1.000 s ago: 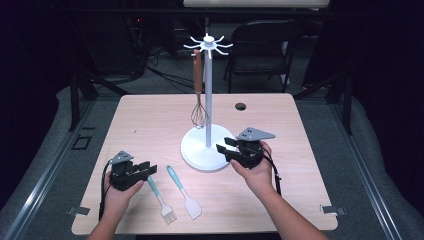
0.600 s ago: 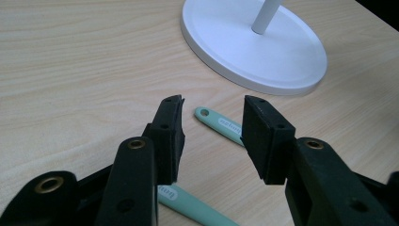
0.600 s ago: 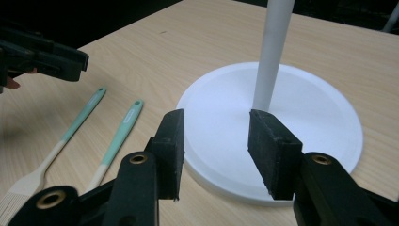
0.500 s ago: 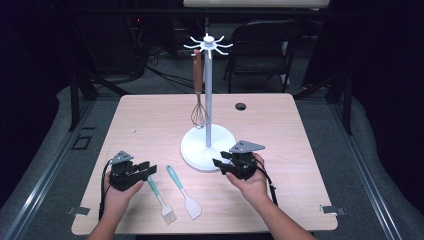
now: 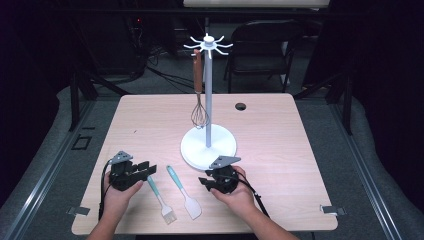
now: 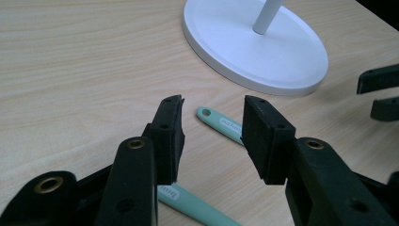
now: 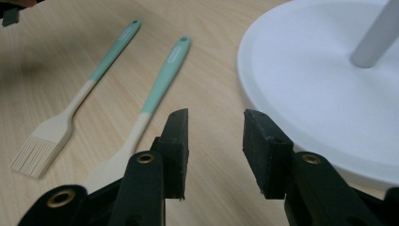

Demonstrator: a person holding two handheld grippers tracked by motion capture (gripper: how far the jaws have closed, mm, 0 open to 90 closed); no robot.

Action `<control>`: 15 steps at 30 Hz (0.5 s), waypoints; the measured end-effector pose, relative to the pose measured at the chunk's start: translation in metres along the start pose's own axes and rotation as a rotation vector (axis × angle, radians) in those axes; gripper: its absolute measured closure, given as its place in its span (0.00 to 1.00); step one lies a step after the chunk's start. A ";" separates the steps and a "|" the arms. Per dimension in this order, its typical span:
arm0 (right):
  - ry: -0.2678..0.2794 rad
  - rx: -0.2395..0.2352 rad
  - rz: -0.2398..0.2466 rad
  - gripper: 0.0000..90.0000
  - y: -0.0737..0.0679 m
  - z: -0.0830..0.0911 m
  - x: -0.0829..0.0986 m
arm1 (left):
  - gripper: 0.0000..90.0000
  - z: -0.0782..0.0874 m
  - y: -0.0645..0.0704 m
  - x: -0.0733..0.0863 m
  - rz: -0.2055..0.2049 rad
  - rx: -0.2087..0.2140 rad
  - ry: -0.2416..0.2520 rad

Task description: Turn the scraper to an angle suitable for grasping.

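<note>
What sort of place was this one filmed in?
Probably a lab or studio recording station, not a kitchen: a lone wooden table on grey floor matting, dark surroundings, cables and a folding chair behind.

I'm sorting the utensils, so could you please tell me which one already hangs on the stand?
The whisk hangs from the stand; the brush and spatula lie flat on the table.

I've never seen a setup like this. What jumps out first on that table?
A tall white utensil stand rises from the middle of the table, with a wooden-handled whisk hanging from one of its top hooks. Near the front edge lie a mint-handled pastry brush and a matching spatula, side by side. Flanking them, a person's hands hold the left gripper and the right gripper, both with jaws open and empty.
</note>
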State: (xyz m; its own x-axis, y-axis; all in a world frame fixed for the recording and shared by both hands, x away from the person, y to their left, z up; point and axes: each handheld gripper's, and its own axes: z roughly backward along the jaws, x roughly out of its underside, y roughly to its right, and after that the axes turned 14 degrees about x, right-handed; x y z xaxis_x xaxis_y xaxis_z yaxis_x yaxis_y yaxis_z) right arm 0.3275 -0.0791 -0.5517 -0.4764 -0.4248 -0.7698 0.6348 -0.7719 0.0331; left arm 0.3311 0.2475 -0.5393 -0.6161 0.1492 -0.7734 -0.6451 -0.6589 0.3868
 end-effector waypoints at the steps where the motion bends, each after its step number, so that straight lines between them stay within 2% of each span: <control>1: -0.009 -0.003 0.007 0.69 -0.003 -0.002 0.001 | 0.65 0.000 0.000 0.000 0.000 0.000 0.000; 3: -0.010 -0.009 0.007 0.69 -0.007 -0.004 0.002 | 0.65 0.000 0.000 0.000 0.000 0.001 -0.002; 4: -0.028 -0.016 0.036 0.69 -0.014 -0.008 0.004 | 0.65 0.000 0.000 0.000 -0.001 0.002 -0.003; 5: -0.029 -0.019 0.044 0.69 -0.017 -0.009 0.004 | 0.65 0.000 0.000 0.000 -0.001 0.002 -0.004; 15: -0.054 -0.064 0.047 0.71 -0.035 -0.023 0.006 | 0.65 0.000 -0.001 0.001 0.001 0.003 -0.008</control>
State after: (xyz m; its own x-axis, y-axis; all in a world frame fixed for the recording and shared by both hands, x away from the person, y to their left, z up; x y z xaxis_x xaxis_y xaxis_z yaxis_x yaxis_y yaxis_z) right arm 0.3167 -0.0438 -0.5716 -0.4763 -0.4858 -0.7329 0.6940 -0.7195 0.0260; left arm 0.3312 0.2482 -0.5399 -0.6203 0.1547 -0.7690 -0.6458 -0.6572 0.3887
